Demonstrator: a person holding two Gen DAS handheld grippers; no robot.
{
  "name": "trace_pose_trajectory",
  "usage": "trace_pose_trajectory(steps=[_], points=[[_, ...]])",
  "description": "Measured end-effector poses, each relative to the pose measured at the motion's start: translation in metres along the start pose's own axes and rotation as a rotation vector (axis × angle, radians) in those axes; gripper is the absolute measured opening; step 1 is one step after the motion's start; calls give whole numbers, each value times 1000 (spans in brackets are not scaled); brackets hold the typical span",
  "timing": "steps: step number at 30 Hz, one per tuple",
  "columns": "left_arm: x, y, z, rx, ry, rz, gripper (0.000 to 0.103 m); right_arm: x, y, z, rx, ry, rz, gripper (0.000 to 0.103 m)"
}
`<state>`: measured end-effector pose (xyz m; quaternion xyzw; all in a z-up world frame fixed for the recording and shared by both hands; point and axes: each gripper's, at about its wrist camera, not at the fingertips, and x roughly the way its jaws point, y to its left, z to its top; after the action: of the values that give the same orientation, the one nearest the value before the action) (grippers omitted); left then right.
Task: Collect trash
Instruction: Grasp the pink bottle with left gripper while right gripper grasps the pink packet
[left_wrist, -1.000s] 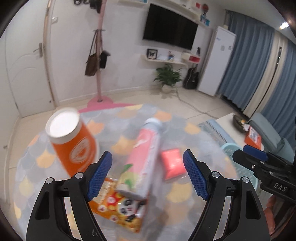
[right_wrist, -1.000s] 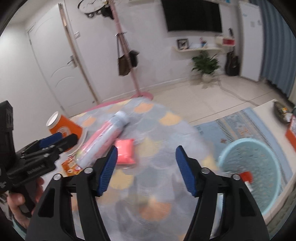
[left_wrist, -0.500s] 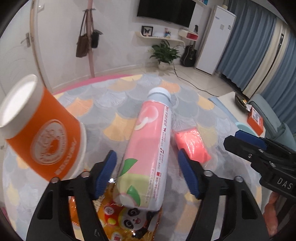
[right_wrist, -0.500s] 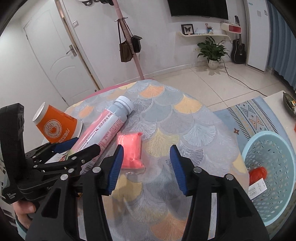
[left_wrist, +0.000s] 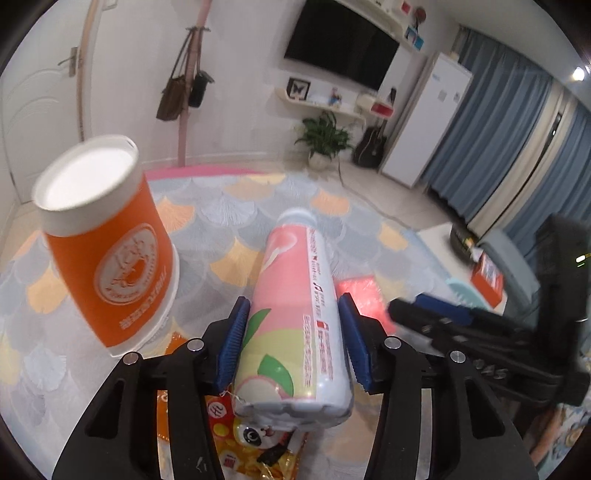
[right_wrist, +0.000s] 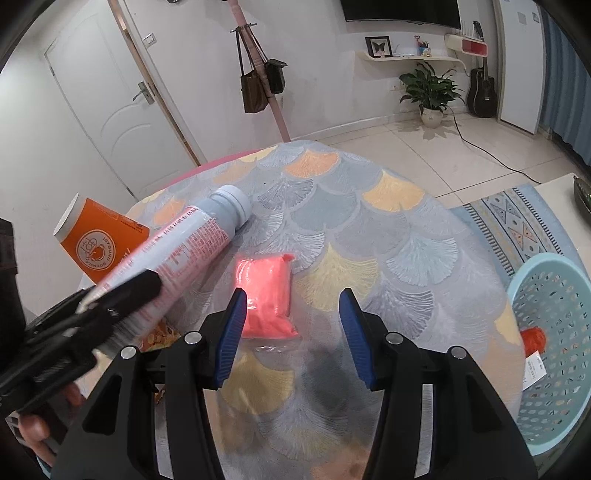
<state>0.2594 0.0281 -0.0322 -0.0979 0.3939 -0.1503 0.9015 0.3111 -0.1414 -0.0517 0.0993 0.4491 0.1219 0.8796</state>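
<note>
Already we are pinching the pink bottle (left_wrist: 295, 314) between the fingers of our left gripper (left_wrist: 291, 343), both blue pads pressed against its sides, its capped end pointing away from the fingers; whether it is lifted off the bench (right_wrist: 369, 229) yet we cannot tell. Under the fingers a yellow snack wrapper (left_wrist: 236, 435) is lying, and just left of them an orange paper cup (left_wrist: 110, 251) is sitting tilted. Our right gripper (right_wrist: 291, 336) is hovering with its fingers spread and empty, the red packet (right_wrist: 266, 295) lying just ahead of its left finger. Well to the right of those fingers the blue basket (right_wrist: 554, 332) is holding only a red scrap (right_wrist: 533, 338) and a paper slip. So we are judging the collecting as barely begun: bottle, packet, cup and wrapper are all waiting to go in.
</note>
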Motion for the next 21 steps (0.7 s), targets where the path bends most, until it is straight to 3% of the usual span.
trace_pose_trajectory(steps=[5,15,18,21], points=[[-16,-3,2,-19,-61,-29,47,10,14,-1,-35,10,-18,52],[-29,-3,2,-23,-102,-44,47,32,35,-5,-99,27,-96,54],[-32,-10,4,-12,-106,-45,47,27,29,-6,-87,21,-90,38],[-39,-16,1,6,-114,-51,47,10,17,-8,-56,-12,-94,37]])
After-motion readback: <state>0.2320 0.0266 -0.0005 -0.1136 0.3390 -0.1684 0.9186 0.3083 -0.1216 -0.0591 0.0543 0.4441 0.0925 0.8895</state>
